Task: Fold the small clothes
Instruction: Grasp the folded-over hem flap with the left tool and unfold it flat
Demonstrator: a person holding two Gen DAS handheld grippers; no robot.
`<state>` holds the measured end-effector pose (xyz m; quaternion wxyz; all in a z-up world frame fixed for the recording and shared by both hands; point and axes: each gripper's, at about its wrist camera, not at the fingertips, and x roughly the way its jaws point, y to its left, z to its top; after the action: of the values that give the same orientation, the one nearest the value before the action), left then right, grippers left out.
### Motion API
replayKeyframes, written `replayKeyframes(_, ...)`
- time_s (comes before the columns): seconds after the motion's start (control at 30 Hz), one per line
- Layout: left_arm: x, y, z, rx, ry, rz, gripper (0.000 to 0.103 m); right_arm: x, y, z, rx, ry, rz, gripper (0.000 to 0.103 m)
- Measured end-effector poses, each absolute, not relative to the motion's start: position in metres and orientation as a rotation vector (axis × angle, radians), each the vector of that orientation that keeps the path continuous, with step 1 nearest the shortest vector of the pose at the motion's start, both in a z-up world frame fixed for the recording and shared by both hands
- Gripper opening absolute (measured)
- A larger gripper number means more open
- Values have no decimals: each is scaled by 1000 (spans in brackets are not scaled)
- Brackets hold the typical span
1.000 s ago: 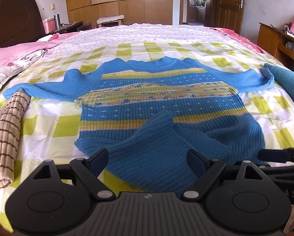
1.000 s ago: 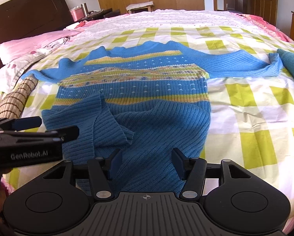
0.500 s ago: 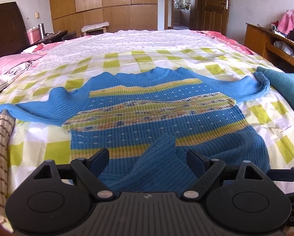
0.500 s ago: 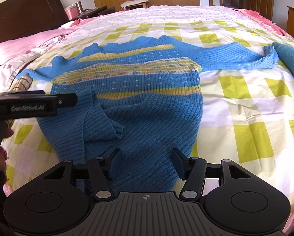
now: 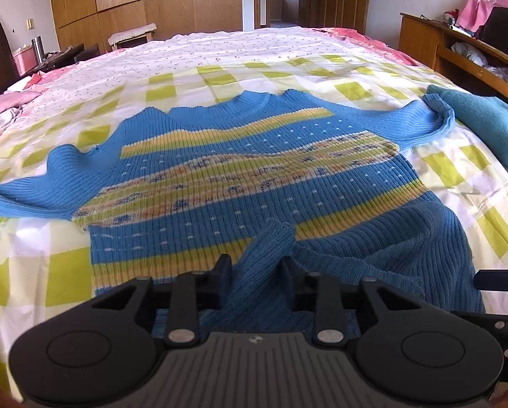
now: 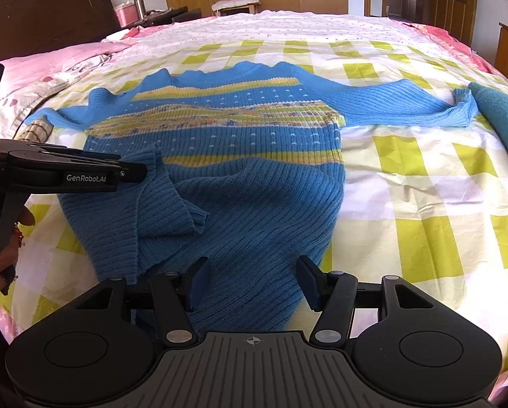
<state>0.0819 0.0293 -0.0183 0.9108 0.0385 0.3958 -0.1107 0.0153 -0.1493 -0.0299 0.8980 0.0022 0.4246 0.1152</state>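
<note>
A blue knit sweater [image 5: 254,176] with yellow and patterned stripes lies spread on the bed, sleeves out to both sides. Its lower hem is folded up over the body. My left gripper [image 5: 257,272] is shut on a raised fold of the blue hem [image 5: 270,248]. In the right wrist view the left gripper [image 6: 141,170] shows at the left, pinching that fold [image 6: 158,176]. My right gripper [image 6: 250,282] is open, its jaws on either side of the sweater's near edge [image 6: 254,238], not closed on it.
The bed has a yellow-green checked sheet [image 6: 423,176]. A folded teal garment [image 5: 491,125] lies at the right by the sleeve end. A brown checked cloth [image 6: 33,129] lies at the left. Pink pillows [image 6: 50,64] and a dark headboard [image 6: 50,3] stand far left; a wooden shelf [image 5: 457,51] is at the right.
My left gripper has closed from open onto the sweater's folded hem and moved forward over the sweater. My right gripper stays open at the near edge.
</note>
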Motion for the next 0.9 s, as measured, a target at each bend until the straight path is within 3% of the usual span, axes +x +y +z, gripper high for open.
replayKeyframes(0.1,76,36,-17,35,826,-254,19,12,-150,-30,4,884,240,55)
replayKeyframes(0.53,16,98,6,-174,808,-248,18,3,-153,-30,-19,898,248,56)
replayKeyframes(0.9,-47,157,-18,-280,888,-25,18,-9,-154,-29,-30,944,259,56)
